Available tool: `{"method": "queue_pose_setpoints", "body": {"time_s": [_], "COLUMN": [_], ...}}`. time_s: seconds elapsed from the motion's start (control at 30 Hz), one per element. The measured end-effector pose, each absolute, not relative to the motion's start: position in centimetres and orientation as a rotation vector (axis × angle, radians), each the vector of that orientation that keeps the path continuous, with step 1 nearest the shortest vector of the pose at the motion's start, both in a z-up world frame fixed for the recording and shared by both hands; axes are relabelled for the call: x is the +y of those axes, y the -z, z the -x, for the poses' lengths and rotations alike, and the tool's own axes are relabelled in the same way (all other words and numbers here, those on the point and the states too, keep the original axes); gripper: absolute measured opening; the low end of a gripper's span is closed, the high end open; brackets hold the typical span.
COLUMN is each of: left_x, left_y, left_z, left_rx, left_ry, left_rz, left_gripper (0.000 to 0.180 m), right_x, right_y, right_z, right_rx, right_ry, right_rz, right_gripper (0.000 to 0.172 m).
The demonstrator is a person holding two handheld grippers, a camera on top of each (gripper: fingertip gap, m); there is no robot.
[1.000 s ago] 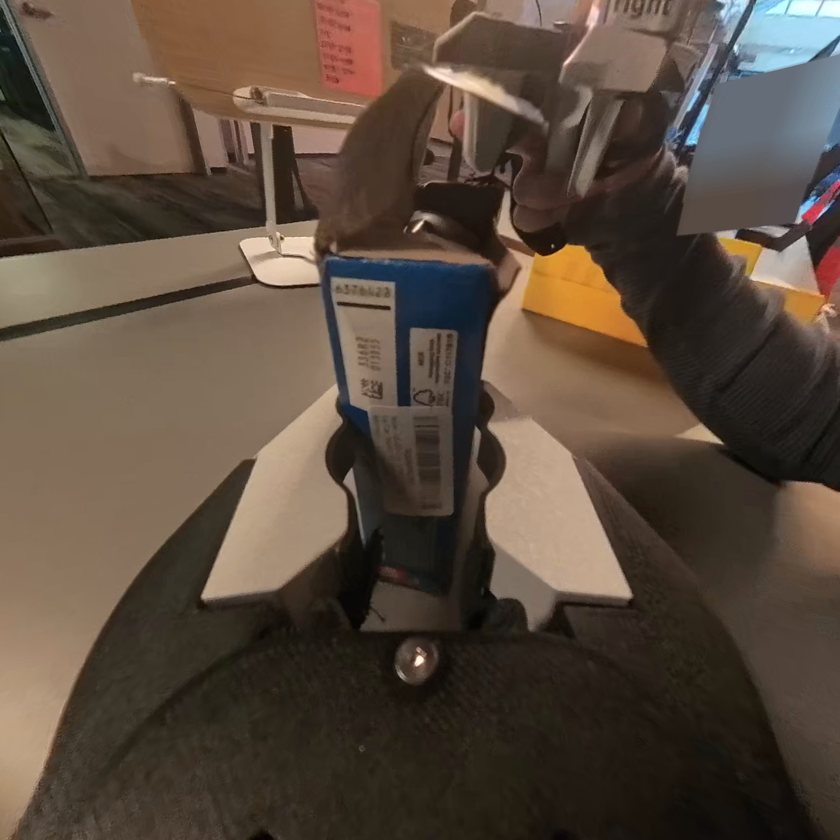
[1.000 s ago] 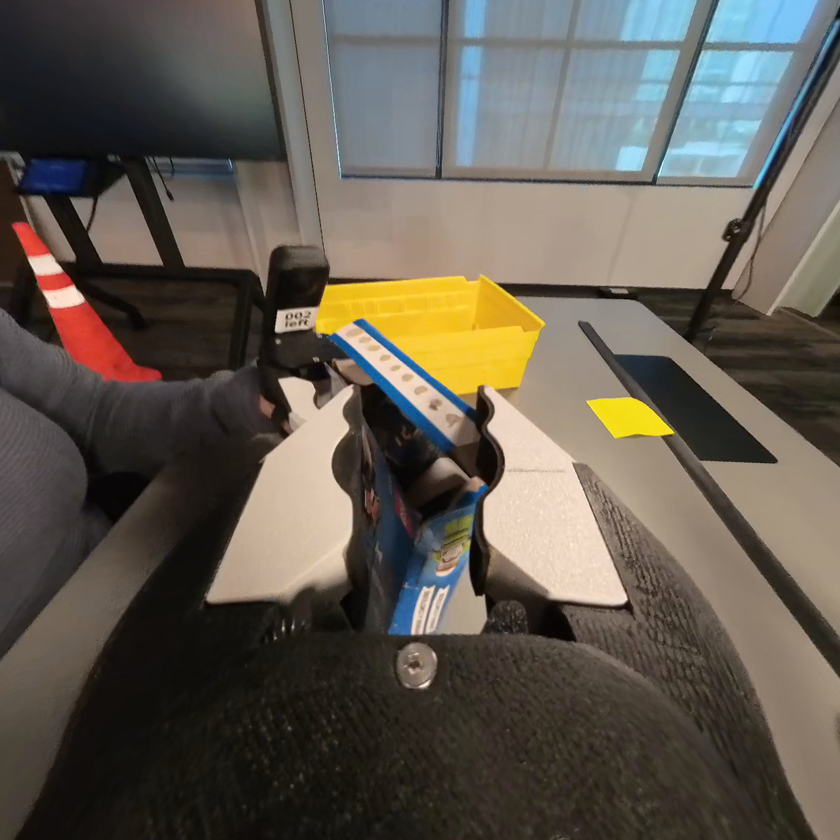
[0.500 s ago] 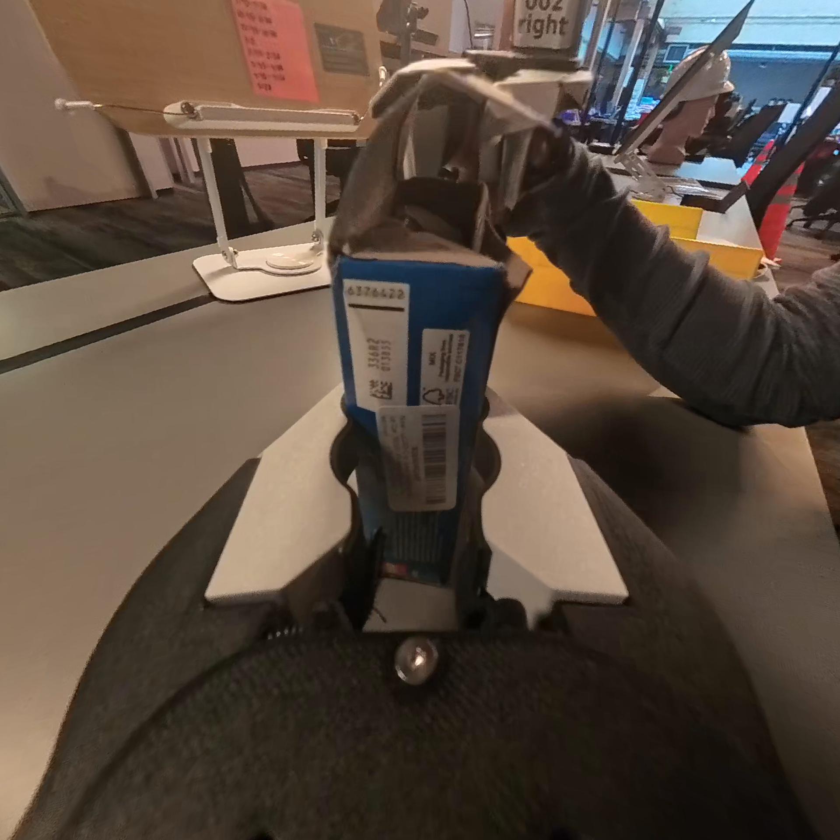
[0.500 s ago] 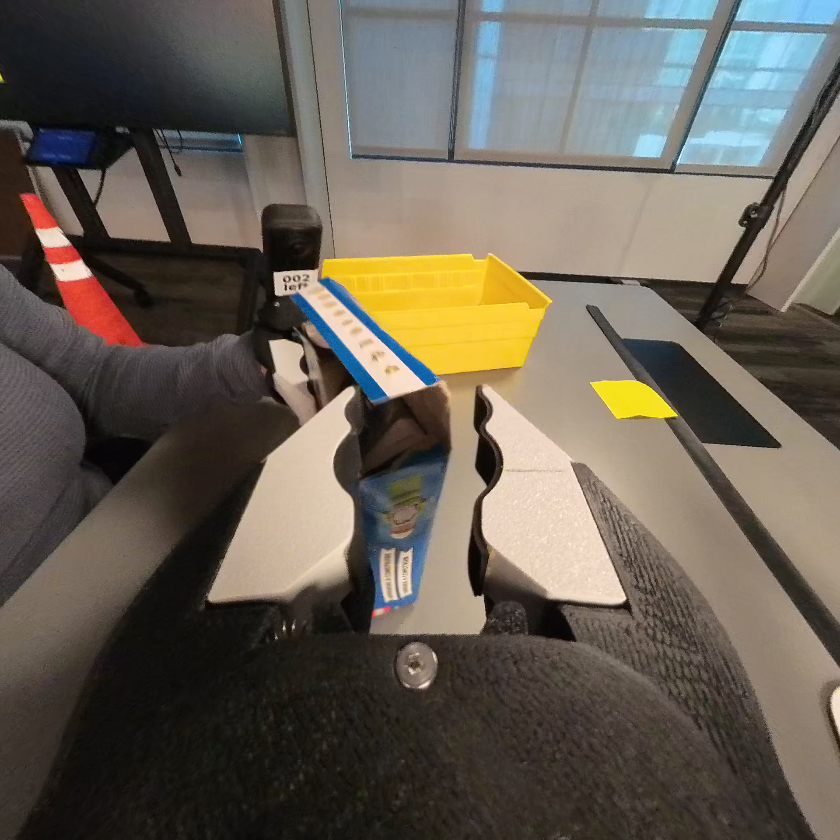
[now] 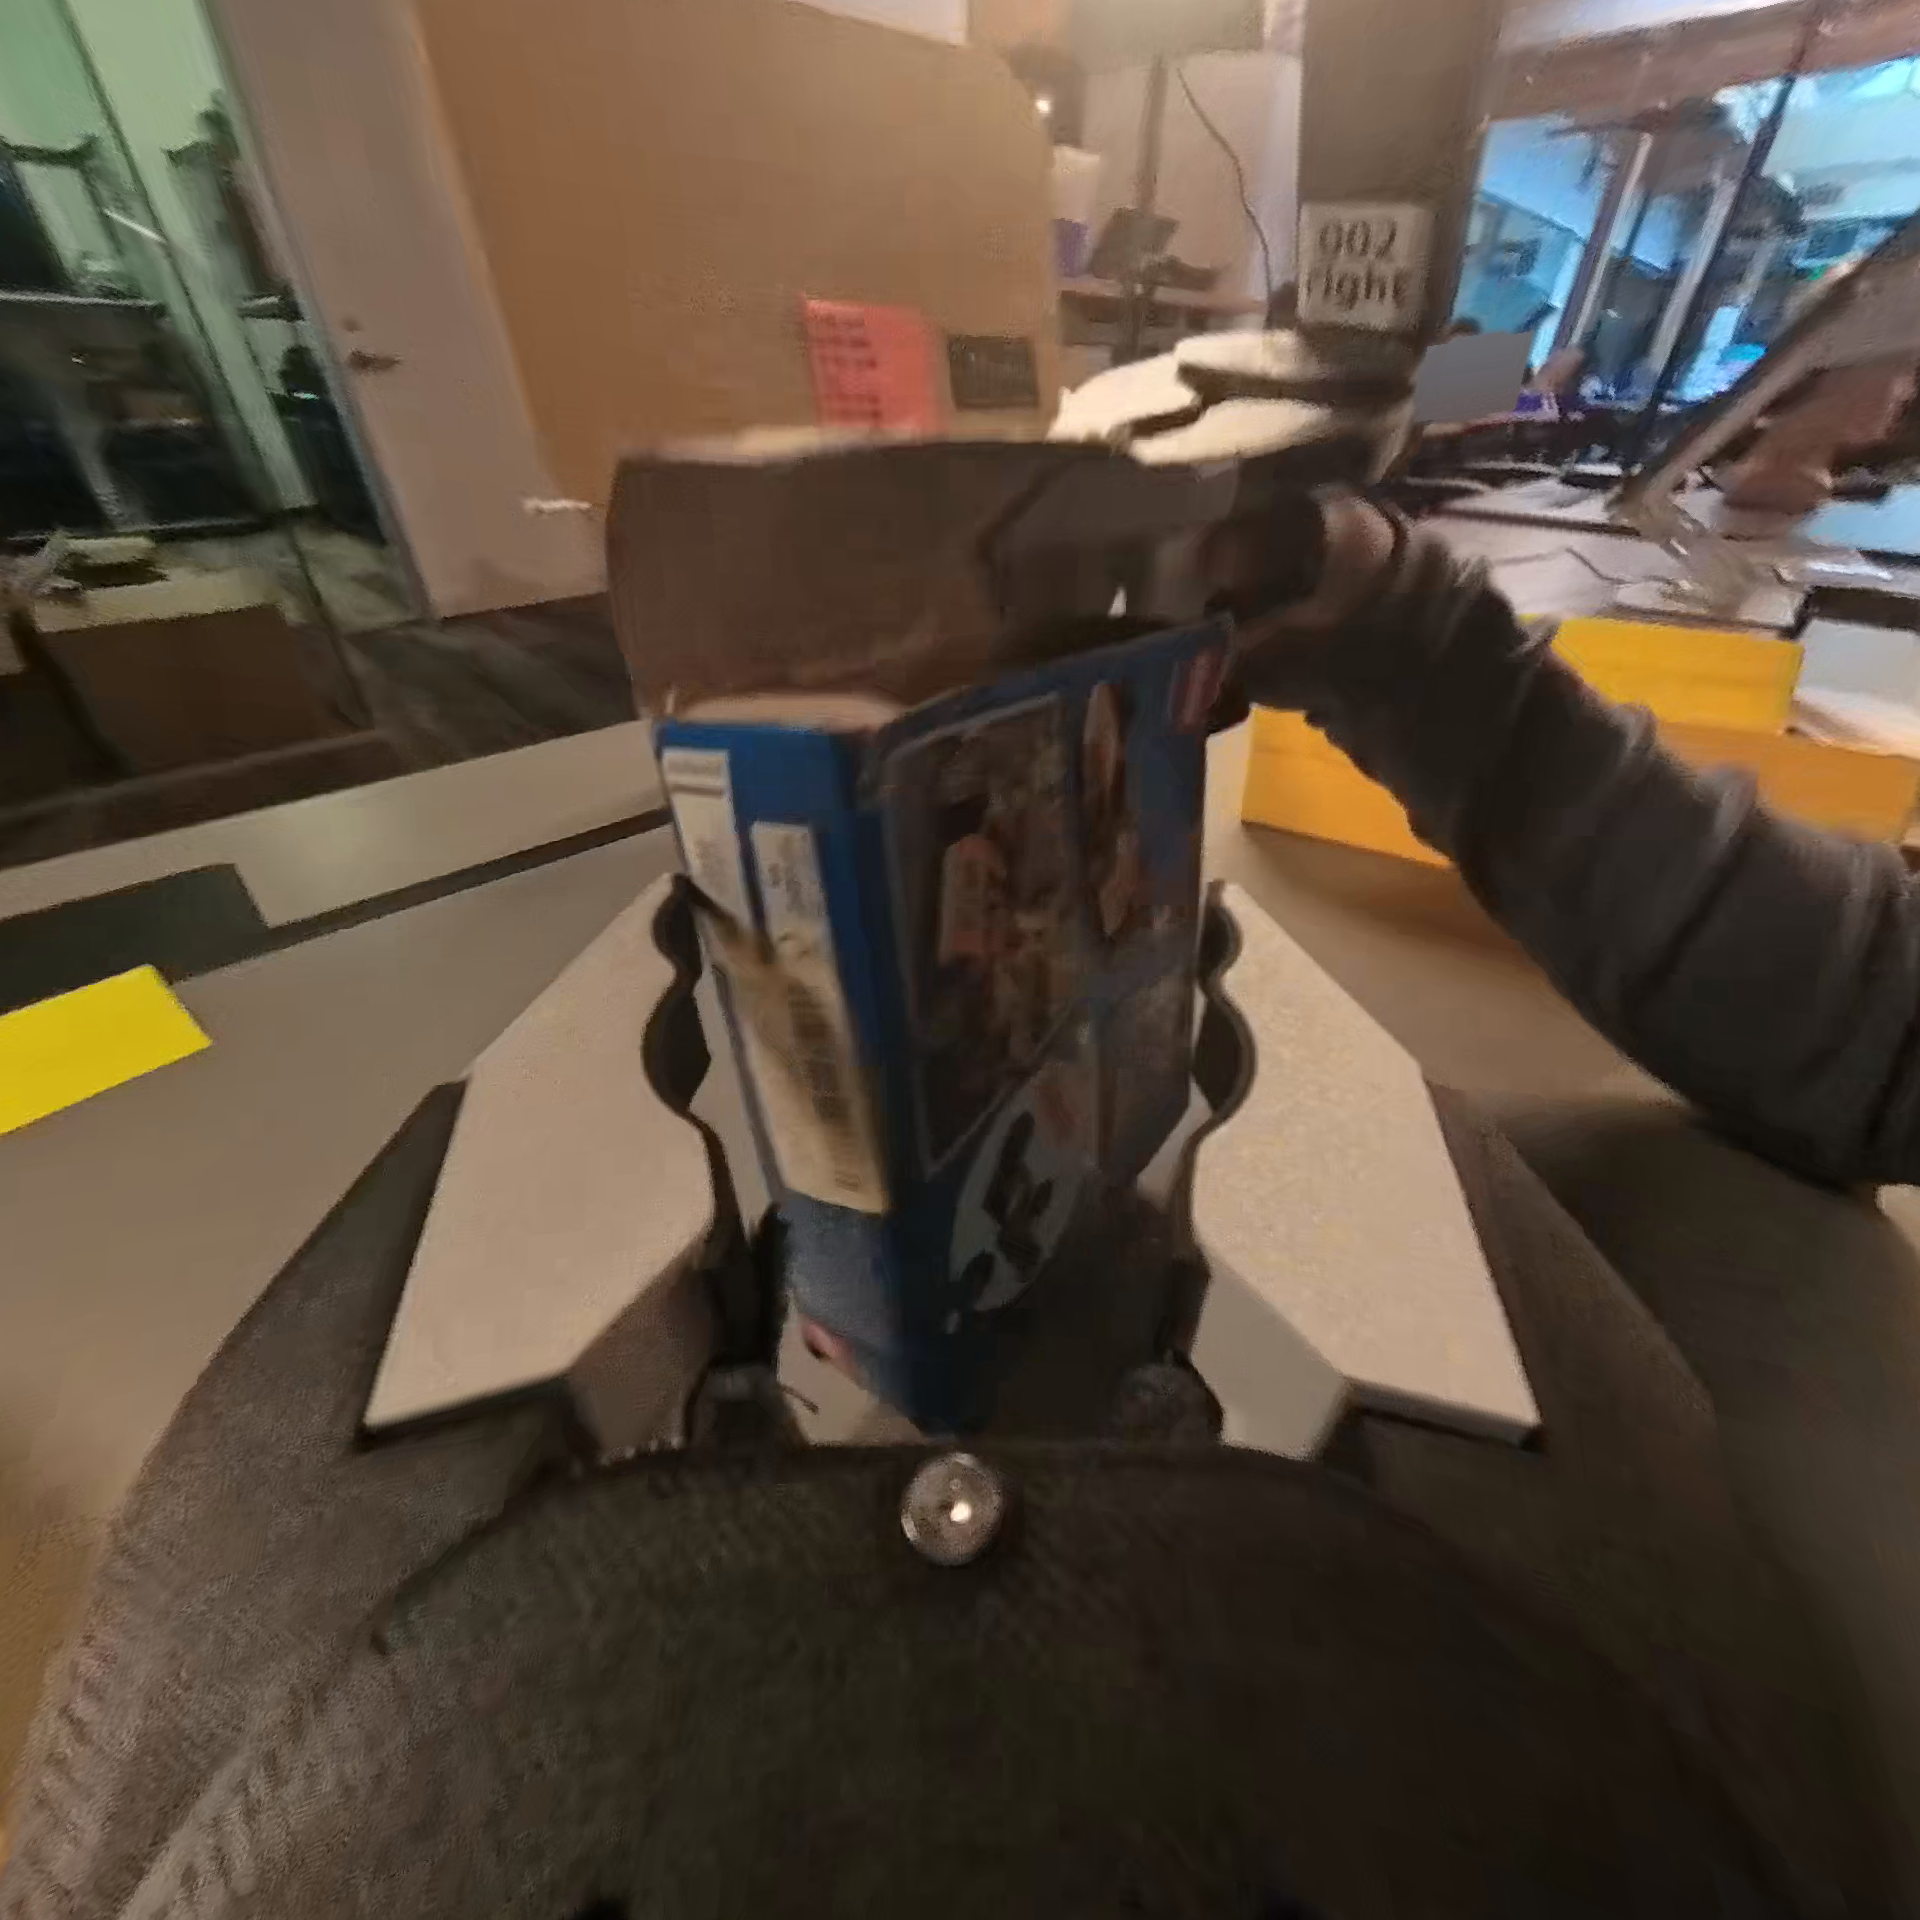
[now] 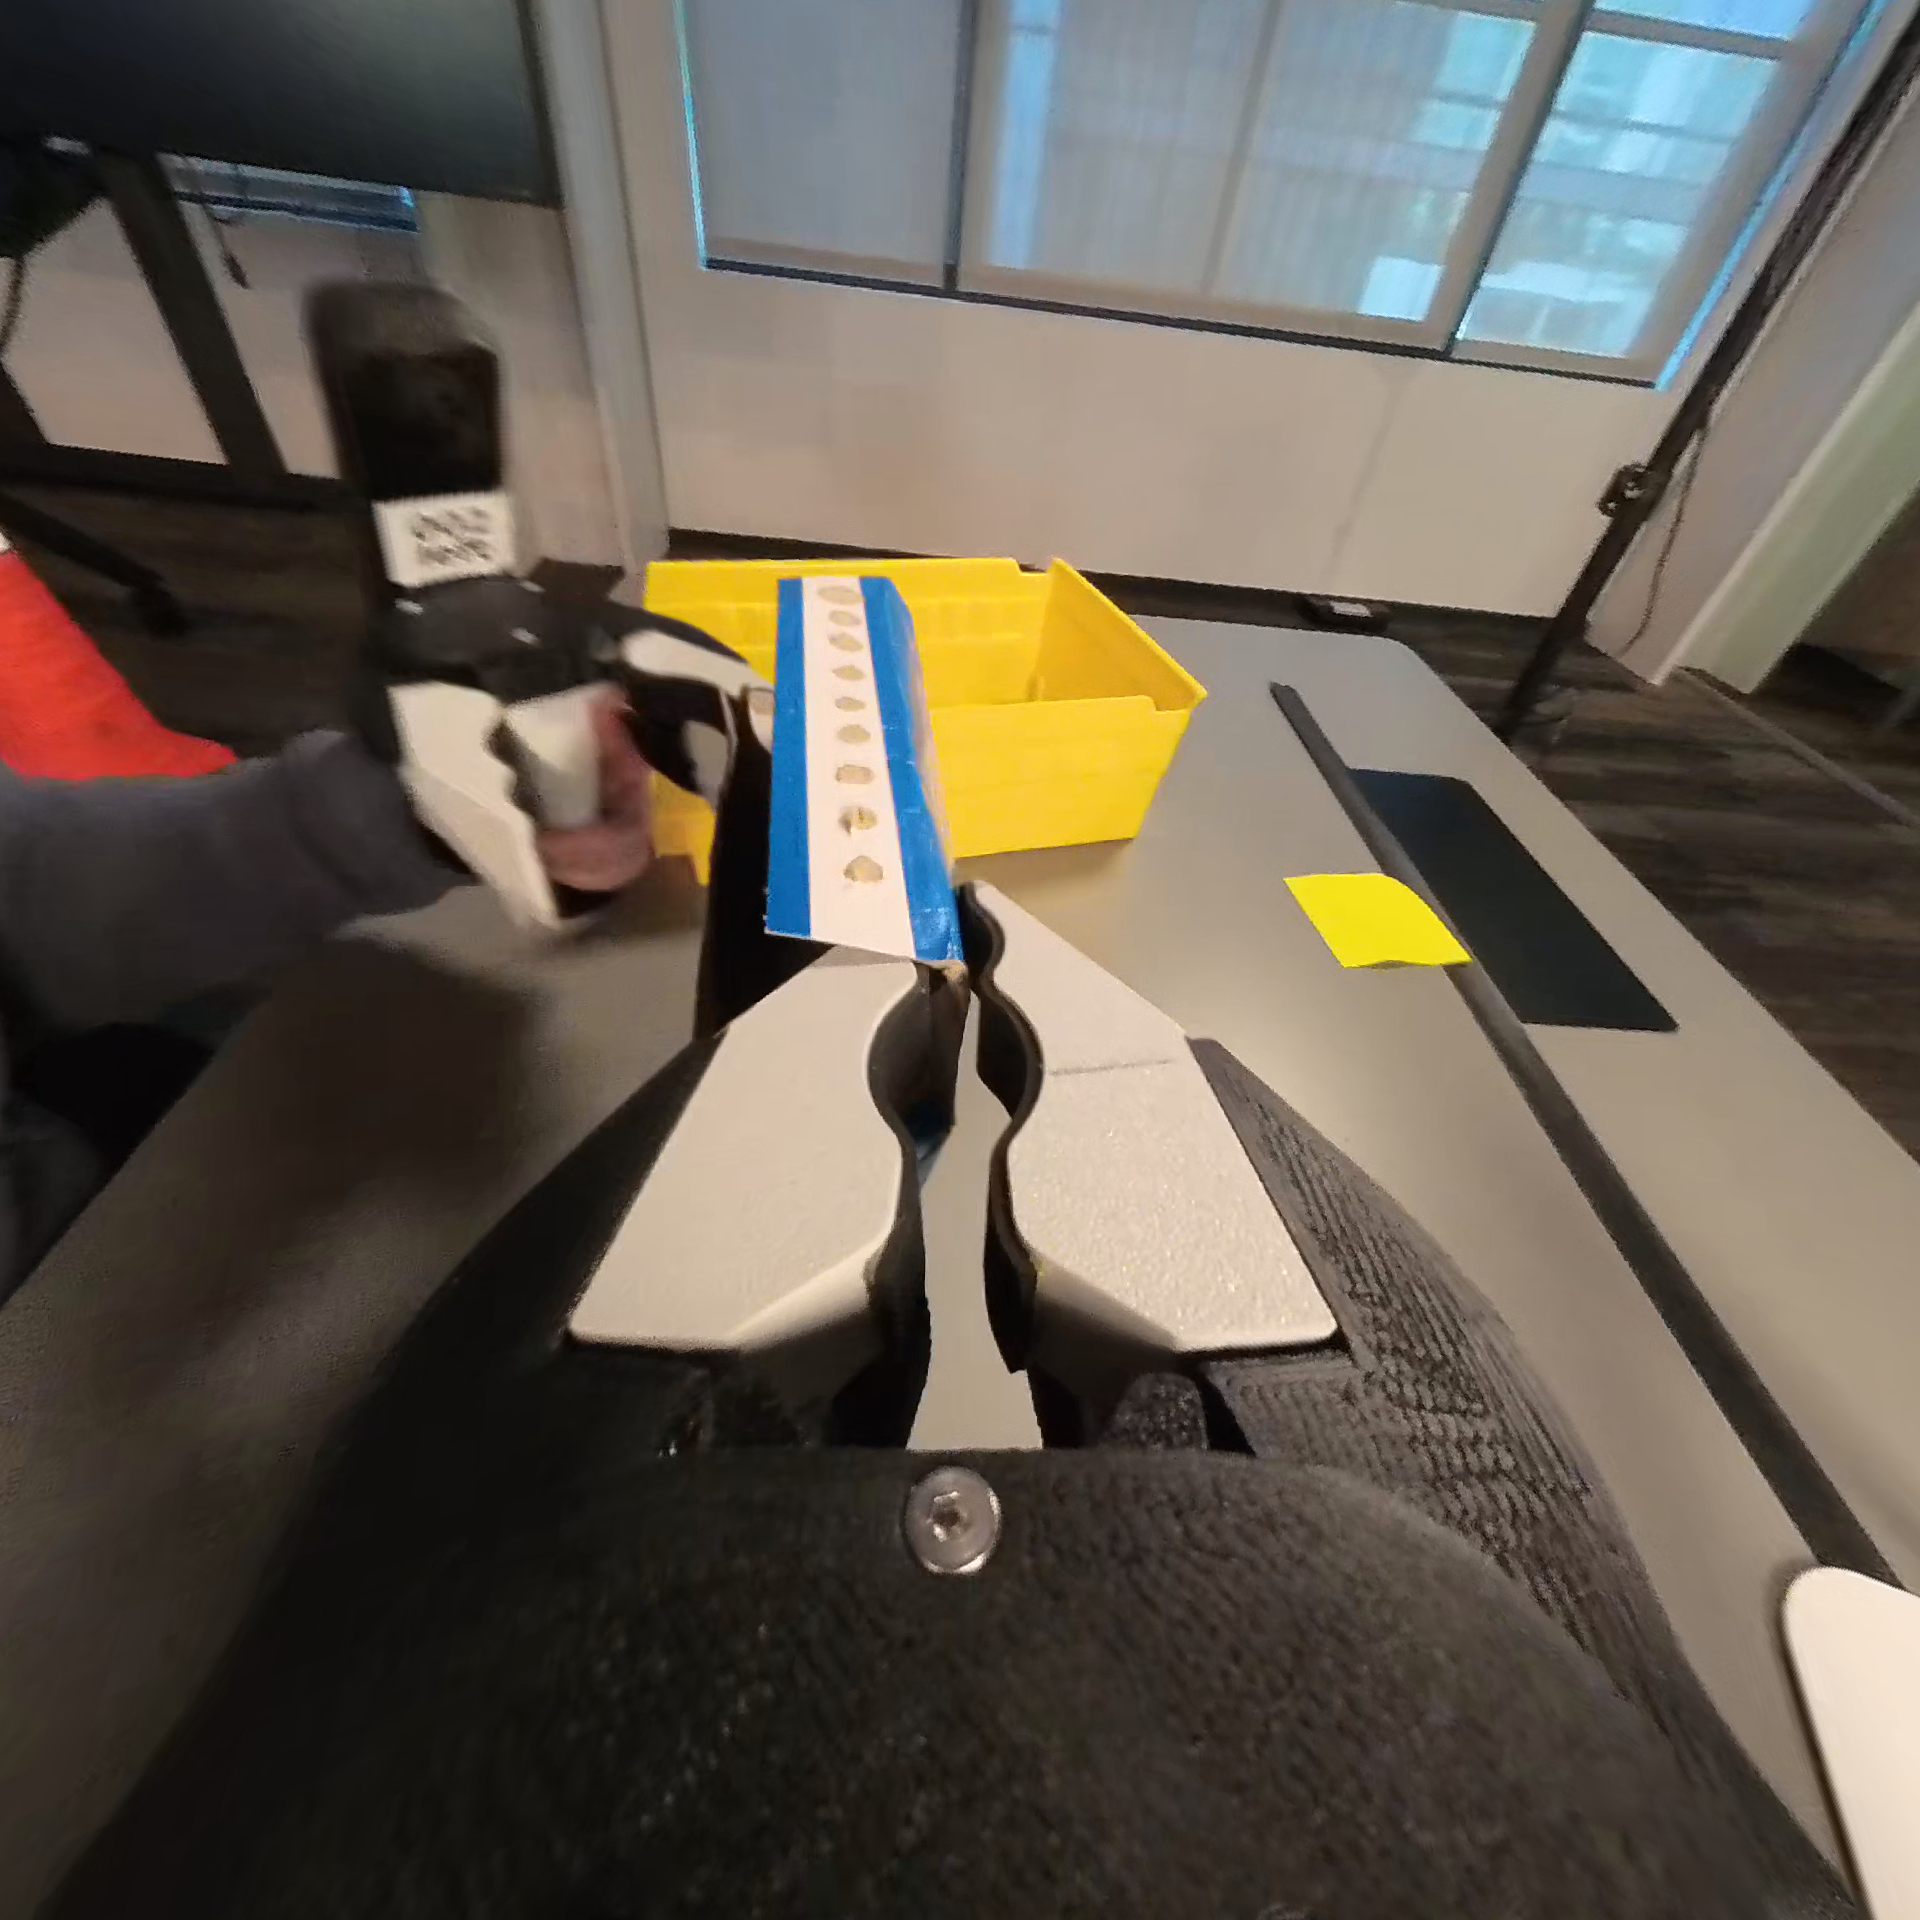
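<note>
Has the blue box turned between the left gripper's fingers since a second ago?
Yes. The blue box has twisted: against the left gripper's fingers, its picture side now shows beside the label side.

Printed blue cardboard box (image 5: pixel 997 935) with raw brown inner flaps and a slight sheen outside. Grainy matt grey plastic claw fingers (image 6: pixel 1153 1174), black rubbery pads. Smooth, glossy yellow plastic bin (image 6: pixel 1081 748). Matt grey surface (image 6: pixel 1299 1039); yellow paper note (image 6: pixel 1371 920).

Dim warm indoor light, daylight from far windows (image 6: pixel 1195 177), strong motion blur in left wrist view, wide-angle bending at edges
</note>
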State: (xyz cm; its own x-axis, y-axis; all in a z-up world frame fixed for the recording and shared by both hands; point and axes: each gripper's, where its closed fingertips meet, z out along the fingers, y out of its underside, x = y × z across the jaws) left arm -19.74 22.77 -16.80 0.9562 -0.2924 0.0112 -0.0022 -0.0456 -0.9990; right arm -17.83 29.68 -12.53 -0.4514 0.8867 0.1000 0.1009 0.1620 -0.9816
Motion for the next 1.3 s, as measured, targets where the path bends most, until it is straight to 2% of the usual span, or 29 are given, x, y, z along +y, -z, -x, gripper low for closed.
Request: {"method": "queue_pose_setpoints", "body": {"time_s": [0.13, 0.23, 0.3, 0.47, 0.63, 0.77, 0.97, 1.07, 1.2, 1.3], "left_x": [18.0, 14.4, 12.1, 9.3, 9.8, 9.8, 9.5, 9.3, 9.6, 9.5], "left_y": [13.3, 12.6, 13.0, 17.6, 23.0, 25.9, 29.2, 30.6, 31.3, 31.3], "left_z": [20.7, 26.0, 30.6, 38.5, 39.0, 38.7, 40.3, 40.7, 40.5, 40.6], "left_rx": [0.194, 0.004, -0.152, -0.269, 0.026, 0.238, 0.304, 0.312, 0.343, 0.353], "left_ry": [0.086, -0.141, -0.269, -0.390, -0.208, -0.119, -0.105, -0.072, -0.057, -0.079], "left_rz": [1.528, 1.606, 1.693, 2.044, 2.407, 2.582, 2.763, 2.831, 2.865, 2.893], "left_gripper": [0.090, 0.078, 0.076, 0.068, 0.056, 0.034, 0.052, 0.054, 0.048, 0.029], "right_x": [30.6, 30.9, 31.1, 31.1, 30.5, 30.2, 30.1, 30.2, 30.4, 30.4], "right_y": [13.6, 13.4, 13.5, 13.6, 13.6, 13.5, 13.5, 13.5, 13.6, 13.6], "right_z": [19.2, 19.6, 19.8, 19.9, 19.7, 19.5, 19.6, 19.7, 19.7, 19.7], "right_rx": [-1.685, -1.637, -1.610, -1.563, -1.590, -1.611, -1.608, -1.603, -1.597, -1.594], "right_ry": [-1.307, -1.394, -1.452, -1.616, -1.637, -1.621, -1.624, -1.621, -1.621, -1.625], "right_rz": [1.059, 1.121, 1.180, 1.324, 1.348, 1.348, 1.353, 1.356, 1.360, 1.360], "right_gripper": [0.000, 0.000, 0.000, 0.000, 0.000, 0.000, 0.000, 0.000, 0.000, 0.000]}}
